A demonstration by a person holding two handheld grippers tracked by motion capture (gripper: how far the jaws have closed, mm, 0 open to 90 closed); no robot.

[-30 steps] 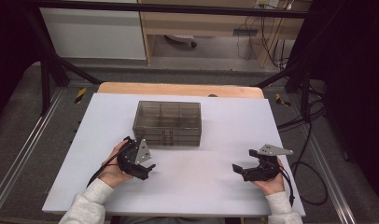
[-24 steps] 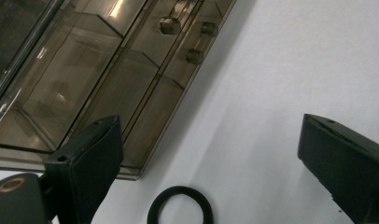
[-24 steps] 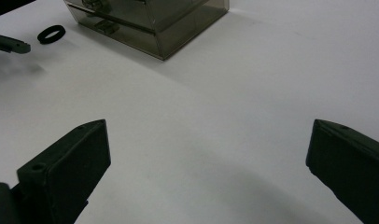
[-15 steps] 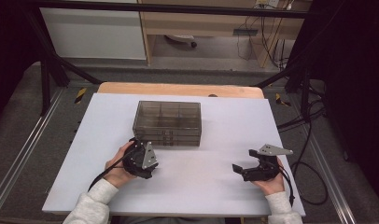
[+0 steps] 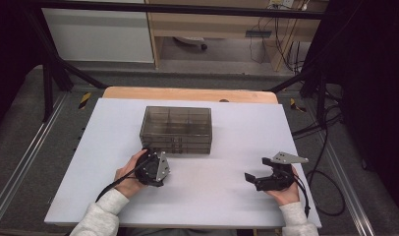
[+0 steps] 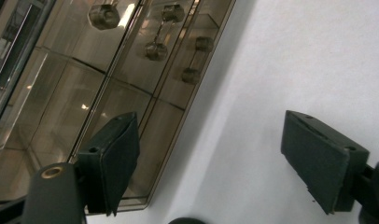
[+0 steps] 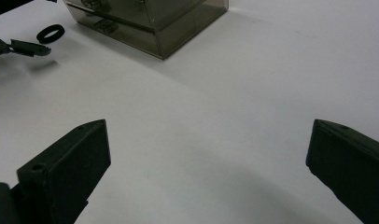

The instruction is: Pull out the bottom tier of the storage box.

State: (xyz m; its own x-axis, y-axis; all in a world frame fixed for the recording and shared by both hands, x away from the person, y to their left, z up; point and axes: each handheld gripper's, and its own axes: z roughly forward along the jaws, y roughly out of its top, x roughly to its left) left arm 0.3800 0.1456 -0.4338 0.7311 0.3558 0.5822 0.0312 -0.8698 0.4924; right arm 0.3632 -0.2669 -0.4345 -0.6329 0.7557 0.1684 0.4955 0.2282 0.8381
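On the left side of the white table [image 5: 222,196], a person's left hand [image 5: 128,174] holds the left gripper [image 5: 156,167] right in front of a smoky see-through box [image 5: 176,129]. The box sits near the middle of the table, a little toward the far edge. It has small drawers stacked in it, and its top shows little square rooms. In the left gripper view, the gripper [image 6: 215,158] points at the front of the box [image 6: 85,102], where little round drawer knobs [image 6: 155,49] stick out. Its two black jaws have just been closing a bit, but they are spread apart, and nothing sits between them. One jaw is in front of the bottom edge of the box, and the other is over the bare table [image 6: 295,56]. It is hard to tell if the first jaw touches the box. To the right, well apart from the box, the right hand [image 5: 286,191] holds the right gripper [image 5: 254,179] low over the table. It points to the left, toward the other hand. In the right gripper view, its jaws [image 7: 206,168] are spread wide with only the white table [image 7: 253,84] between them. Far off in that view stand the corner of the box [image 7: 173,23] and a small black ring [image 7: 50,33] beside it.
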